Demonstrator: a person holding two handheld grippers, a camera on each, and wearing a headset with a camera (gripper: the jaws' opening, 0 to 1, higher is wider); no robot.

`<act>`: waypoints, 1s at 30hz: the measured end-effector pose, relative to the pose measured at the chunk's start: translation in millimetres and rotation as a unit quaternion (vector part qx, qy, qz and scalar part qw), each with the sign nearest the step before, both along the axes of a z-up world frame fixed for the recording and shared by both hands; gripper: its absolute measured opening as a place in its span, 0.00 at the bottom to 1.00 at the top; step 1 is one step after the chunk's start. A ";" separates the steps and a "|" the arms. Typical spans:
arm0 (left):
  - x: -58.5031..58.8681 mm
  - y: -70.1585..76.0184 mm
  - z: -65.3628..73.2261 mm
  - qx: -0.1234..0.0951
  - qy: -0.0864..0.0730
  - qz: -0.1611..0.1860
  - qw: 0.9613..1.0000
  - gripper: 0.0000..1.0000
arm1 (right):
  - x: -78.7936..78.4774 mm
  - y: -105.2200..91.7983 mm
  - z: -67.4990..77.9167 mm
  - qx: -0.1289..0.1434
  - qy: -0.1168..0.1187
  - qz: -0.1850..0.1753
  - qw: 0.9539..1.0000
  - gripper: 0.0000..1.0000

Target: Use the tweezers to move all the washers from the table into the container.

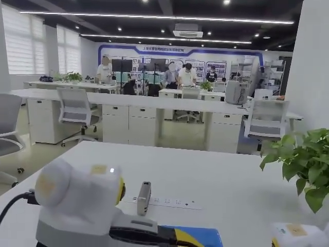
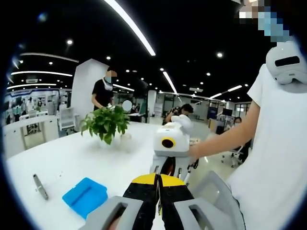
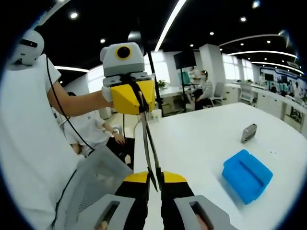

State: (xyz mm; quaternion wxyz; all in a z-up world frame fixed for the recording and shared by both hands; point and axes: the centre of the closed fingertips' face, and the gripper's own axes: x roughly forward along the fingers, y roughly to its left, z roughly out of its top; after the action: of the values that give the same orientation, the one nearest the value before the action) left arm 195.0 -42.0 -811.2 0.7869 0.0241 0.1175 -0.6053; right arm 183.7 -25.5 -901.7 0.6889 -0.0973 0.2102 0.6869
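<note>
Okay, I've got a wide white bench (image 1: 205, 170) in front of me with plenty of bare top to move over; its far edge runs straight across the head view and its near corner sits below my hands. In the right gripper view the bench's side edge passes just beside the tweezers (image 3: 145, 139), so both tools are held out near that edge, up off the surface. Counting now: one blue container (image 3: 247, 175) lying flat on the bench close to the near edge, one small grey block (image 1: 144, 198) standing beyond it at the end of a white power strip (image 1: 169, 203), and one potted plant (image 1: 303, 164) off at the right side. One pair of tweezers, and it spans the air between my two tools. The left hand-held gripper (image 2: 158, 191) has its jaws pressed together on one end of the tweezers. The right hand-held gripper (image 3: 154, 184) faces it, jaws nearly closed with the other end pinched between them. I can't tell whether the container has anything in it.
</note>
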 end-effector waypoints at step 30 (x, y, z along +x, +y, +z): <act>17.8 25.2 -106.0 0.223 0.038 -0.016 0.974 0.00 | 34.9 -31.5 -69.7 -0.185 -0.092 0.050 0.977 0.02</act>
State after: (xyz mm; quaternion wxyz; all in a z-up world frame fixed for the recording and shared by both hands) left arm 212.8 -16.7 -917.2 0.7470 0.1781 0.2788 -0.5767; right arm 218.6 -57.1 -971.4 0.6405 -0.2962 0.2637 0.6576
